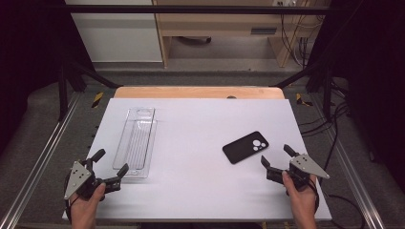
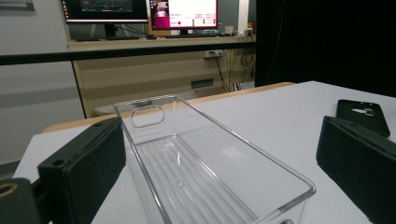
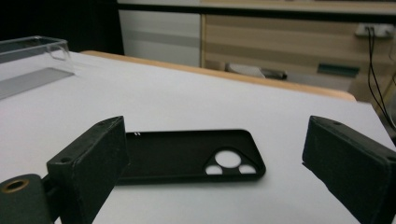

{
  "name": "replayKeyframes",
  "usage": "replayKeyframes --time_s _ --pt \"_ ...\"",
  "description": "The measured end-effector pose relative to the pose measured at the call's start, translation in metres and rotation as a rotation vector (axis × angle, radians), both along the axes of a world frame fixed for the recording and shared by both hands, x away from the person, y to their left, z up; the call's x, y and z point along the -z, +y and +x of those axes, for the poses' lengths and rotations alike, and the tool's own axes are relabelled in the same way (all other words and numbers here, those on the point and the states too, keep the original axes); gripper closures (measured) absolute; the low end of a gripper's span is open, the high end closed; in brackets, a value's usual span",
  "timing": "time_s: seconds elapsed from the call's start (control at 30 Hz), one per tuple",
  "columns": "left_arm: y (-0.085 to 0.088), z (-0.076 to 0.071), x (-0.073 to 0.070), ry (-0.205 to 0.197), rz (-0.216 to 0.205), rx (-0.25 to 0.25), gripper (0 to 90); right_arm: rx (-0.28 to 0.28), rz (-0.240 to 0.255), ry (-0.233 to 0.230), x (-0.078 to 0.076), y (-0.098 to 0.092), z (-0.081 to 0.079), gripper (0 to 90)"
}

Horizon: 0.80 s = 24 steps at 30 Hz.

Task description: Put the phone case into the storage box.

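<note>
- right claw [image 1: 276,156] spread wide, nothing between the jaws; it hovers low over the white surface [image 1: 200,186], just behind the black phone case [image 1: 245,147].
- in the right gripper view the phone case [image 3: 187,156] lies flat, hollow side up, camera cutouts towards the right, straight ahead between the open jaws but not touched.
- left claw [image 1: 111,166] also released and empty, sitting at the near end of the clear plastic tray [image 1: 136,142]; the left gripper view looks down the length of the tray [image 2: 205,172], jaws either side of its near end wall, apart from it.
- tray is empty, lies long axis away from the person, on the left half of the surface; case well apart from it, on the right half.
- handling, judged: case is light, thin, probably flexible; matte, so fair grip. lying flat it offers little height, so pinch across the long side walls, or tip up one edge first.
- tray: light, rigid, smooth walls, likely slippery; hold by a wall or the end with the handle slot [image 2: 147,115].
</note>
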<state>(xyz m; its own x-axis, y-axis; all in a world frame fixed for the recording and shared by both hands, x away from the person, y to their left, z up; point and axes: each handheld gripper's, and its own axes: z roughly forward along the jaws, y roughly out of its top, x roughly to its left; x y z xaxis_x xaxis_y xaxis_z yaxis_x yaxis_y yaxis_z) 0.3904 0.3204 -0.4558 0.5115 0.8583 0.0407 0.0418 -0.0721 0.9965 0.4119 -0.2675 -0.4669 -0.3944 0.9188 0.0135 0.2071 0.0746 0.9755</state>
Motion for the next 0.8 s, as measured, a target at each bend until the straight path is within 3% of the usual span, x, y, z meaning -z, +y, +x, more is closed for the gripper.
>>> replayKeyframes --time_s 0.37,0.43,0.47,0.57,0.6,0.63,0.67,0.7,0.73,0.8 --pt "0.001 -0.001 0.000 0.005 0.012 -0.010 1.2 0.057 -0.017 0.138 0.003 0.001 0.007 6.6" --pt "0.002 -0.001 0.000 0.001 0.011 -0.015 1.2 0.058 -0.038 0.166 0.004 0.004 0.008 10.6" --pt "0.003 -0.001 0.000 0.000 0.007 -0.021 1.2 0.044 -0.071 0.192 0.003 0.008 0.011 11.3" --pt "0.006 0.000 0.000 0.005 -0.001 -0.034 1.3 0.040 -0.086 0.213 0.001 0.009 0.013 13.2" --pt "0.006 0.000 0.000 0.005 -0.006 -0.036 1.3 0.036 -0.106 0.261 -0.002 0.009 0.018 13.6" --pt "0.007 -0.001 0.000 0.004 -0.006 -0.037 1.3 0.036 -0.106 0.261 -0.002 0.009 0.018 13.6" --pt "0.007 -0.001 0.000 0.005 -0.005 -0.038 1.3 0.030 -0.130 0.311 -0.004 0.008 0.025 13.7" --pt "0.007 -0.001 0.000 0.006 -0.005 -0.038 1.3 0.030 -0.130 0.311 -0.004 0.008 0.025 13.7" --pt "0.008 -0.001 0.000 0.007 -0.007 -0.038 1.3 0.026 -0.167 0.367 -0.006 0.007 0.033 13.7" --pt "0.008 -0.001 0.000 0.007 -0.008 -0.038 1.3 0.021 -0.196 0.420 -0.010 0.006 0.041 13.7"
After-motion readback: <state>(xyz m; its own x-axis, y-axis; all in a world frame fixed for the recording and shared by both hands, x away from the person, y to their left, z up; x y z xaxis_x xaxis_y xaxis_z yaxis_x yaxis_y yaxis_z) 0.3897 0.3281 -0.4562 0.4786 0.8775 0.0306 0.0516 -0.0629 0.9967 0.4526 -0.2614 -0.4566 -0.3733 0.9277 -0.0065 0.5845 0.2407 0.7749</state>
